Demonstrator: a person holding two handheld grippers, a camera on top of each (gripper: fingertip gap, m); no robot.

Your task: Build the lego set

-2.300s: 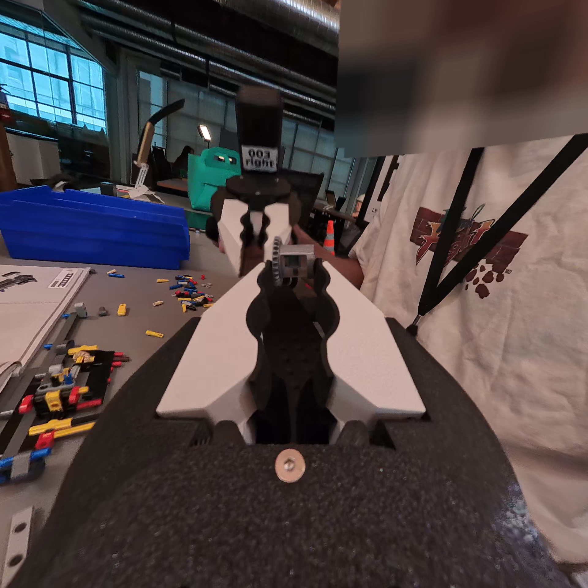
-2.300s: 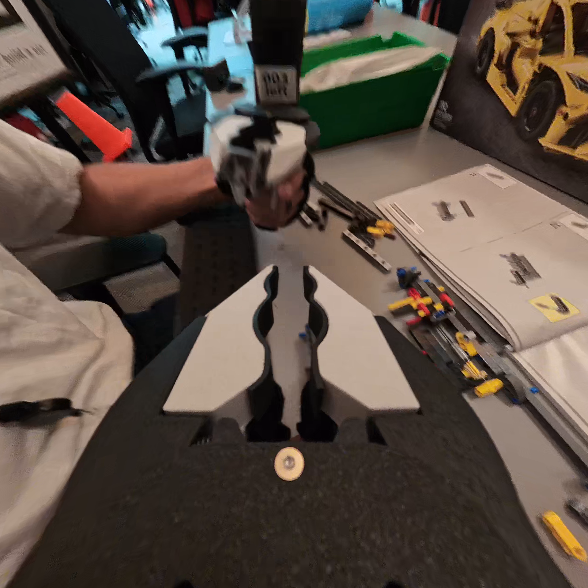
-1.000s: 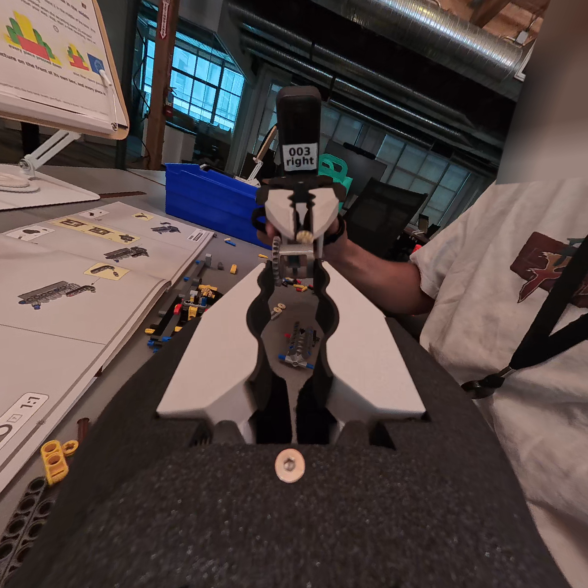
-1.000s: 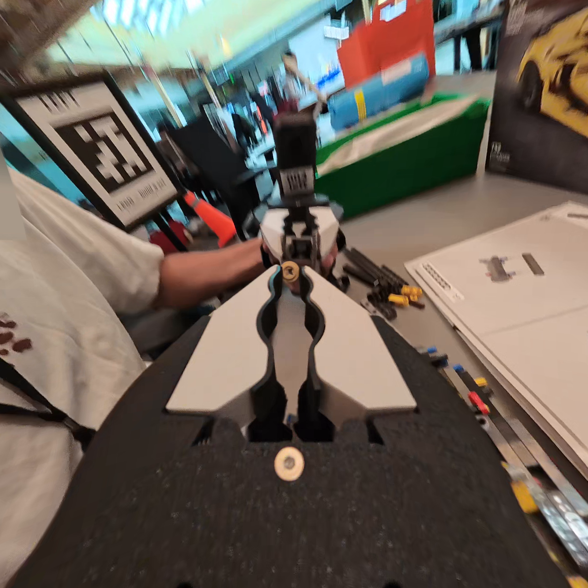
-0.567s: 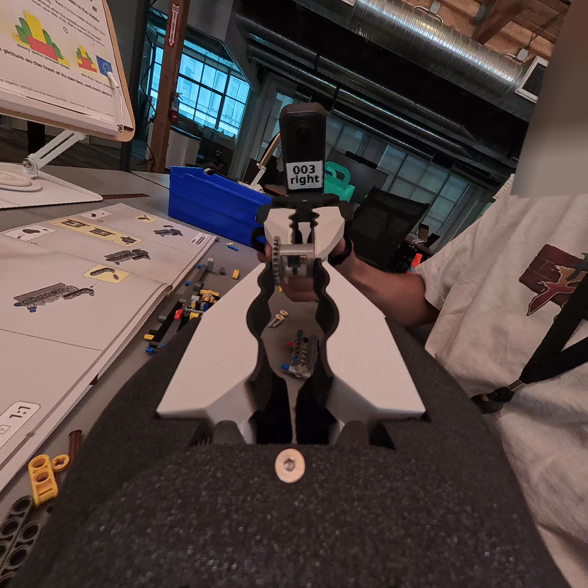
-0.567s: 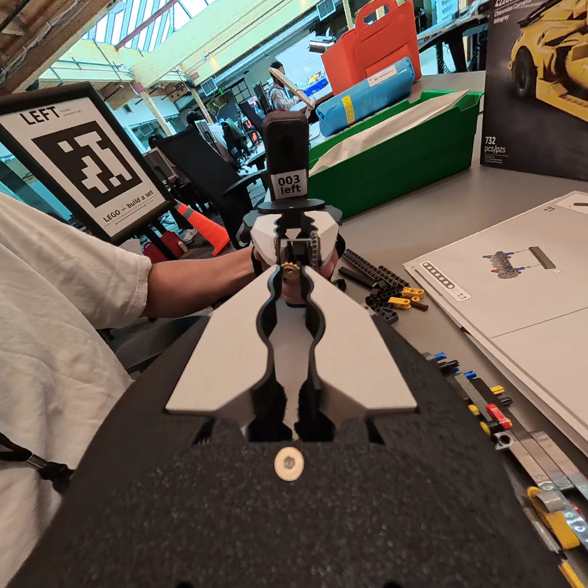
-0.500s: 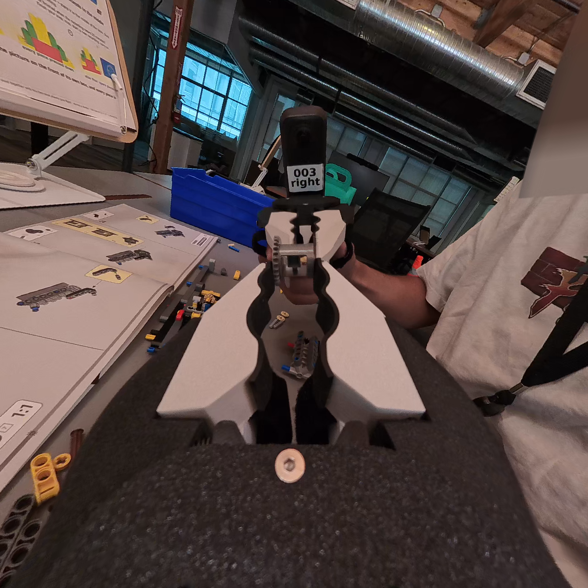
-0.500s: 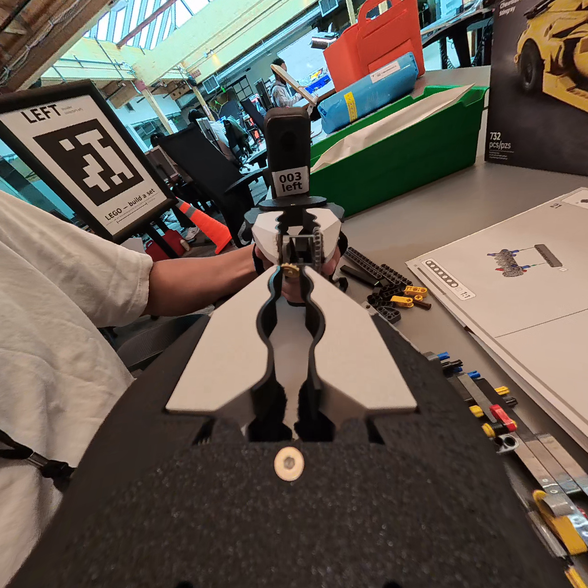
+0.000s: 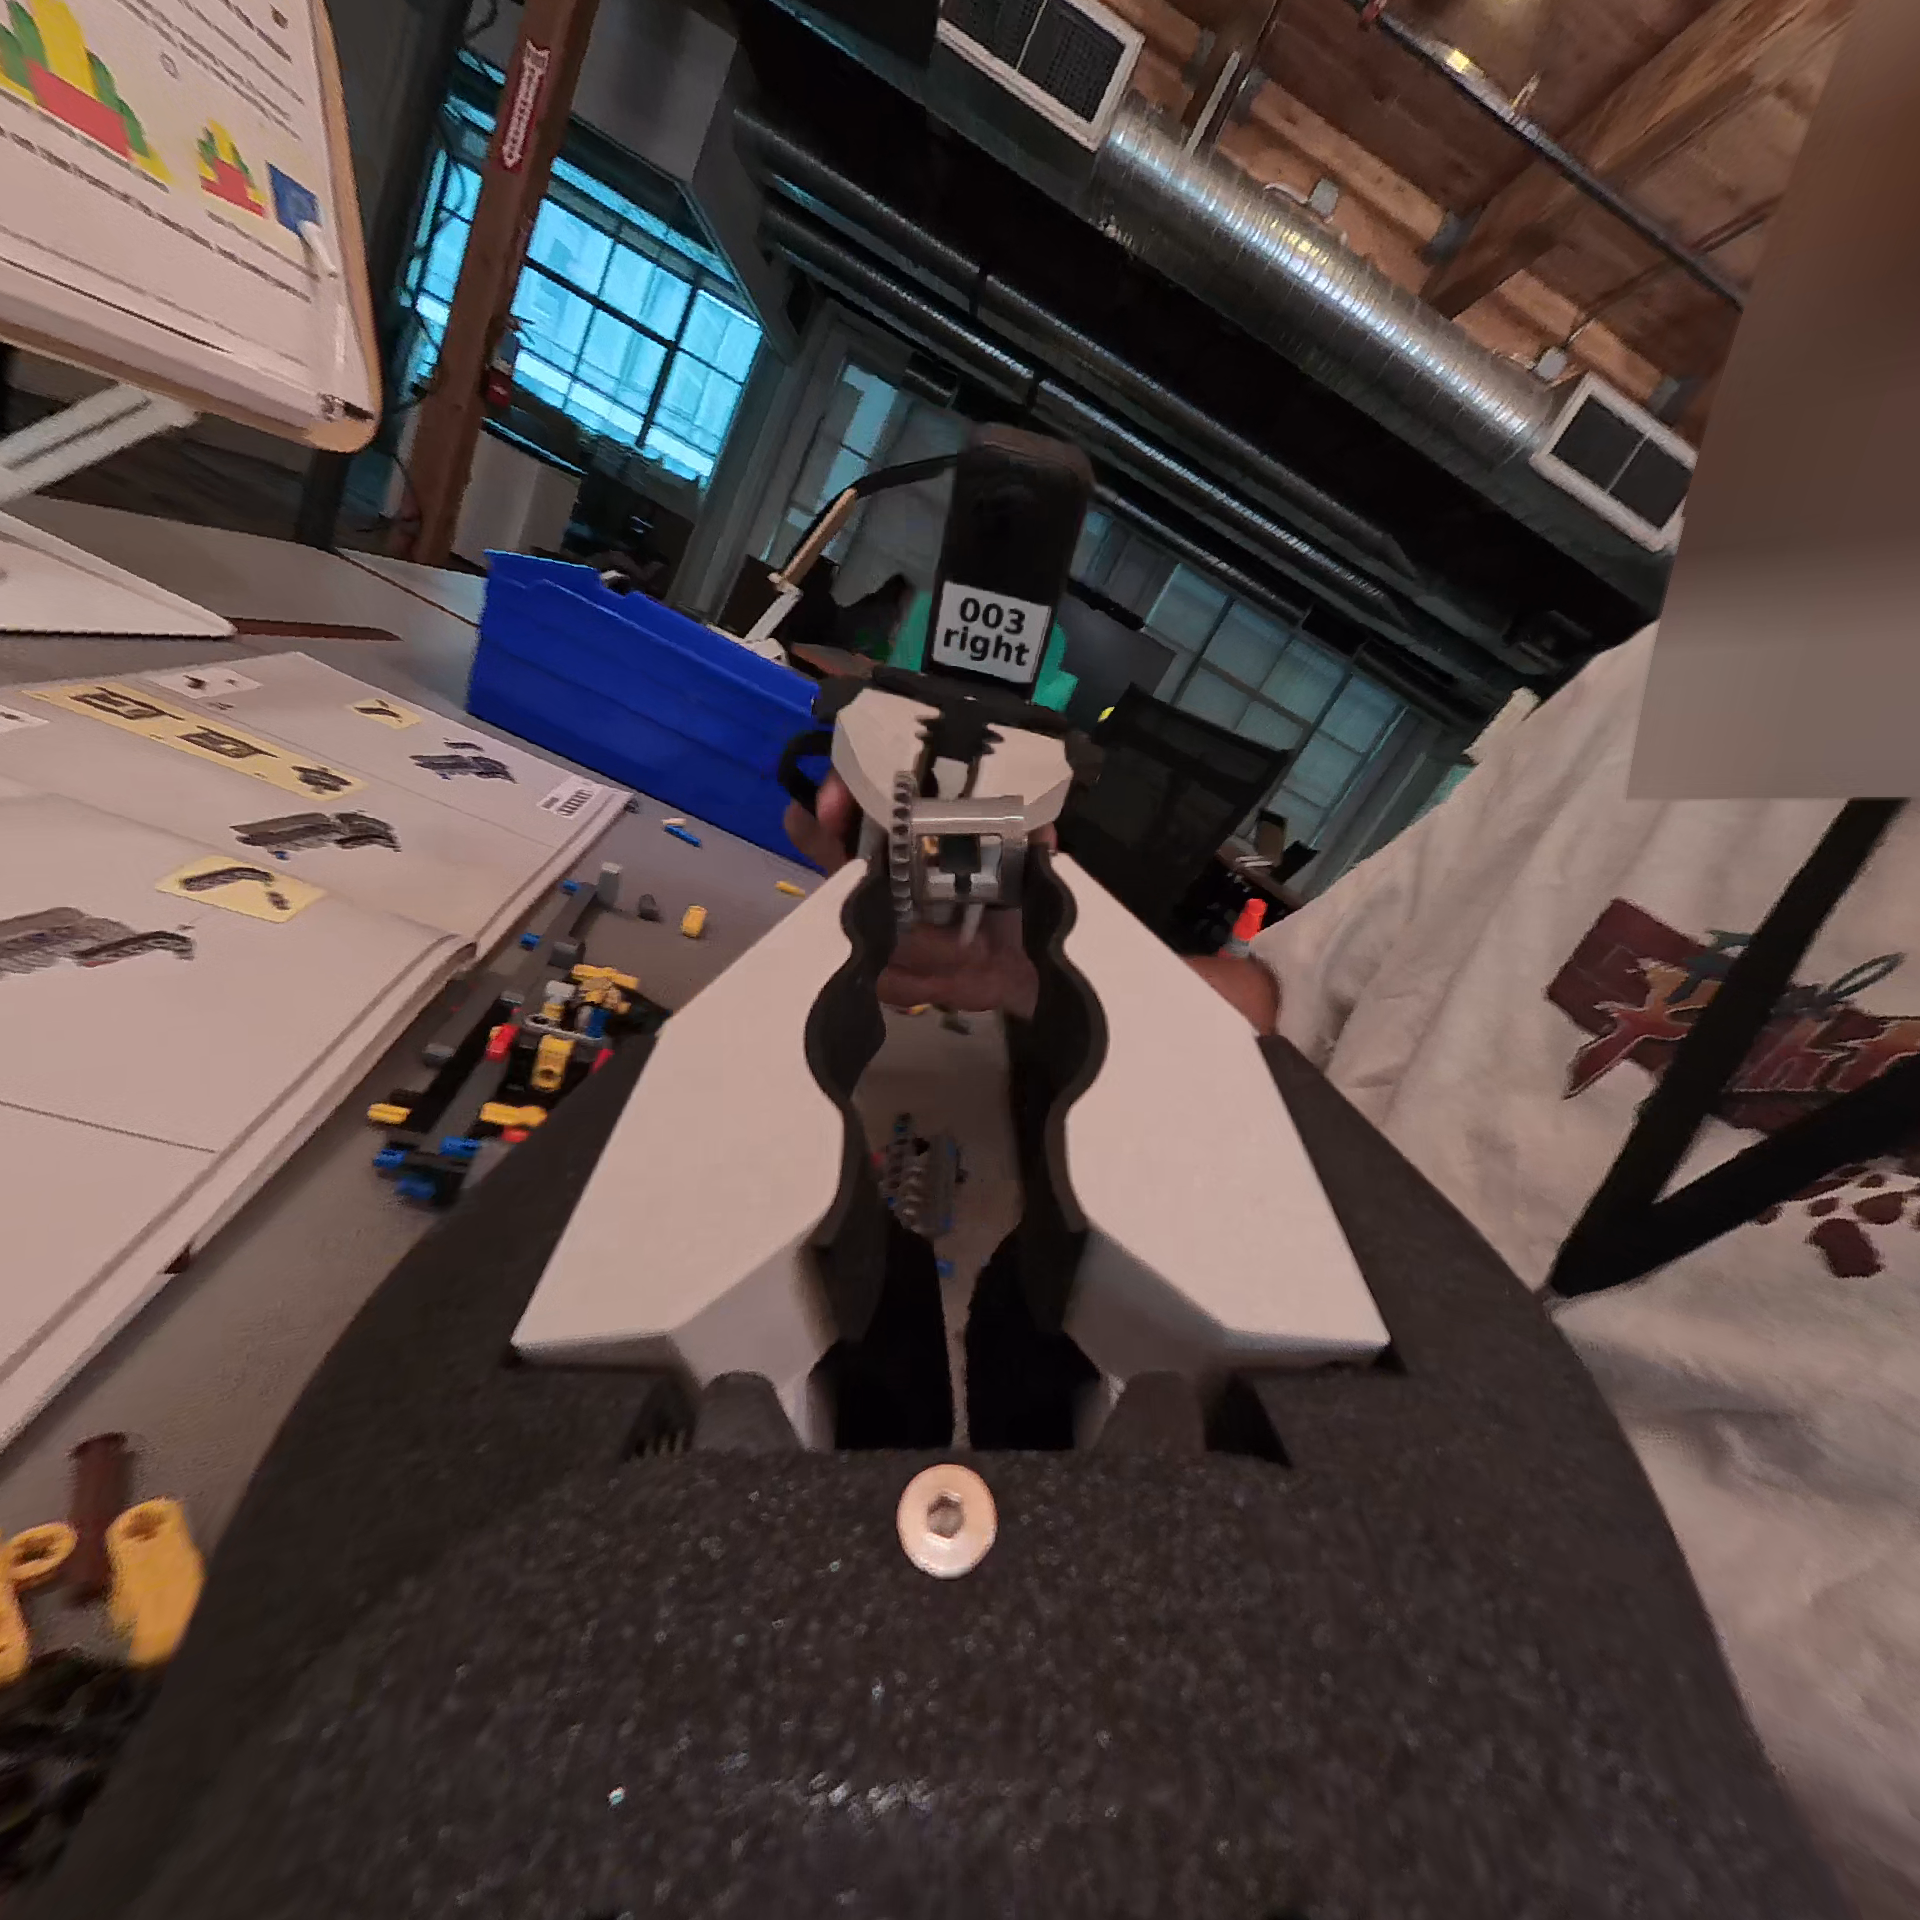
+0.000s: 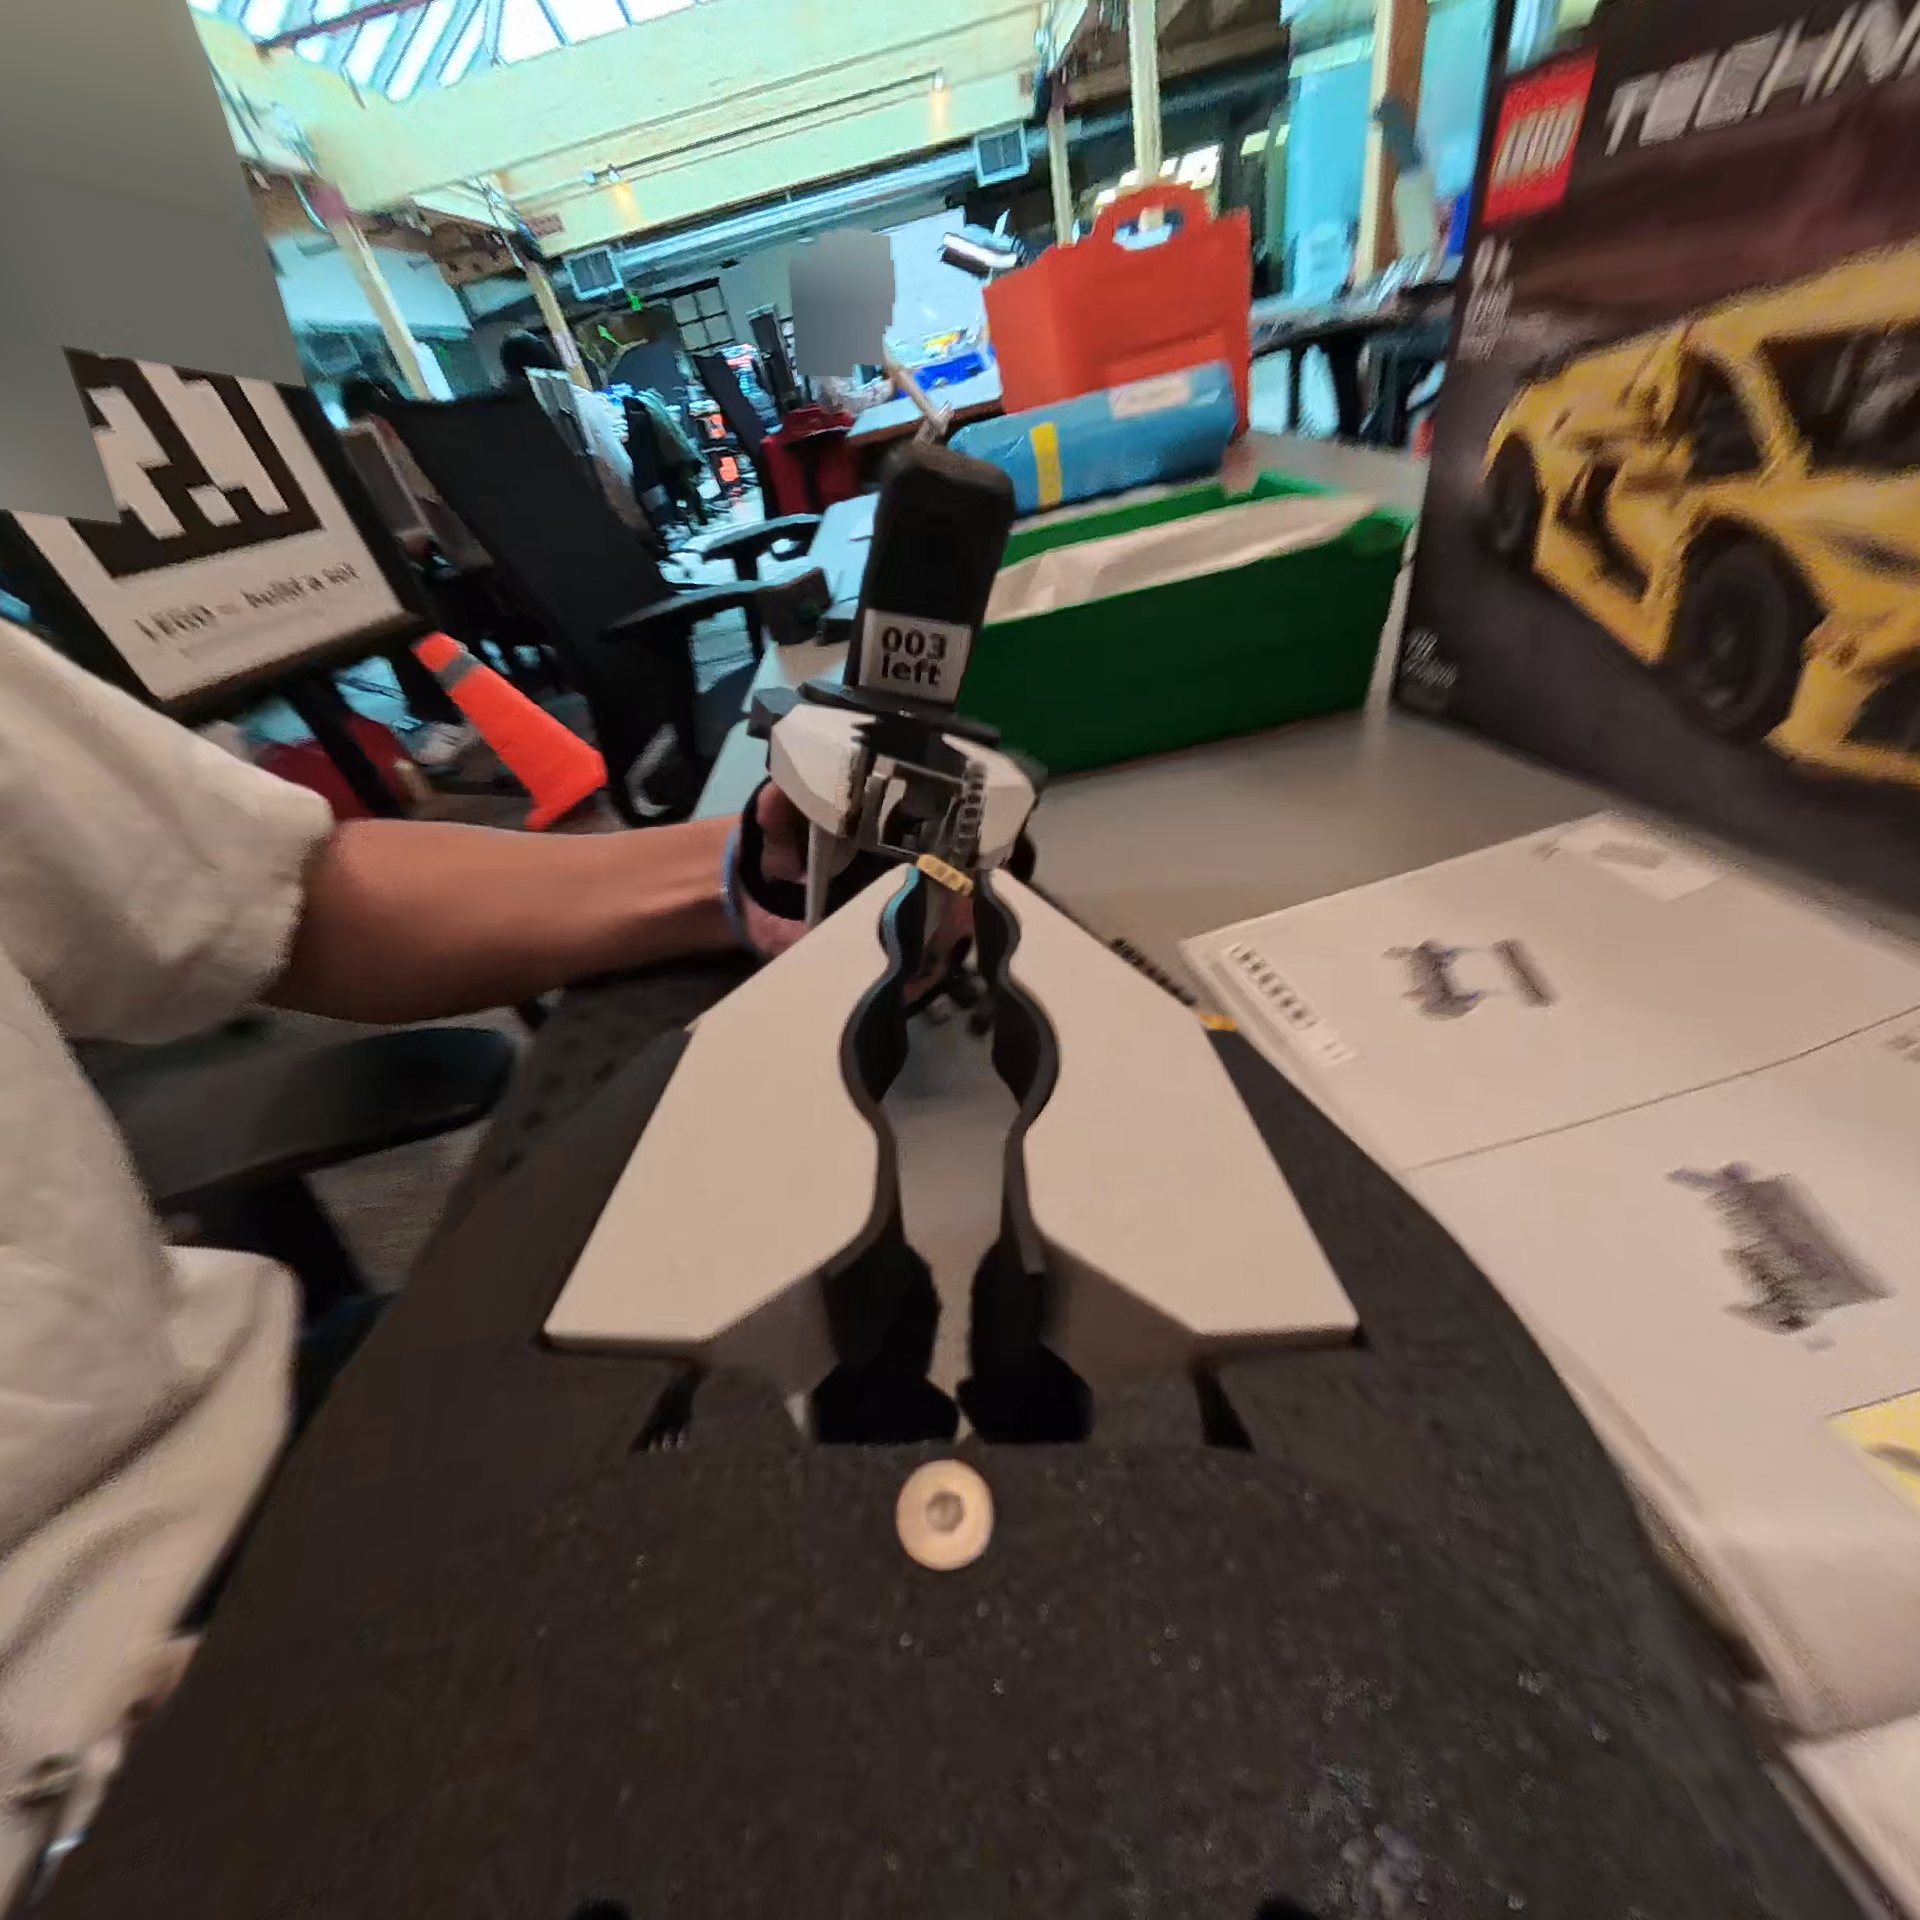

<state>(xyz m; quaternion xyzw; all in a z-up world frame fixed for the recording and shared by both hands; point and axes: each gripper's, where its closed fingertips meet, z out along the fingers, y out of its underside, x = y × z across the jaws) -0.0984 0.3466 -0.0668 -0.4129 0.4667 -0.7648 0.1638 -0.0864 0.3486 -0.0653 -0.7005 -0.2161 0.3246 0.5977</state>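
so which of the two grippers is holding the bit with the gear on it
The left gripper: its tips clamp the grey gear piece. The right gripper pinches only a small tan pin.

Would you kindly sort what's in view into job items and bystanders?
In use:
left claw
right claw
grey geared lego frame
small tan lego bush
open instruction booklet

Lying about:
blue plastic bin
green plastic bin
orange traffic cone

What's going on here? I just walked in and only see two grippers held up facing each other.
A person is building a Lego set with a handheld gripper in each hand. The left gripper is shut on a grey frame piece with a gear, held up off the table. The right gripper faces it, pinching a small tan piece at its tips, right up against the frame. An open instruction booklet and loose parts lie on the table below.
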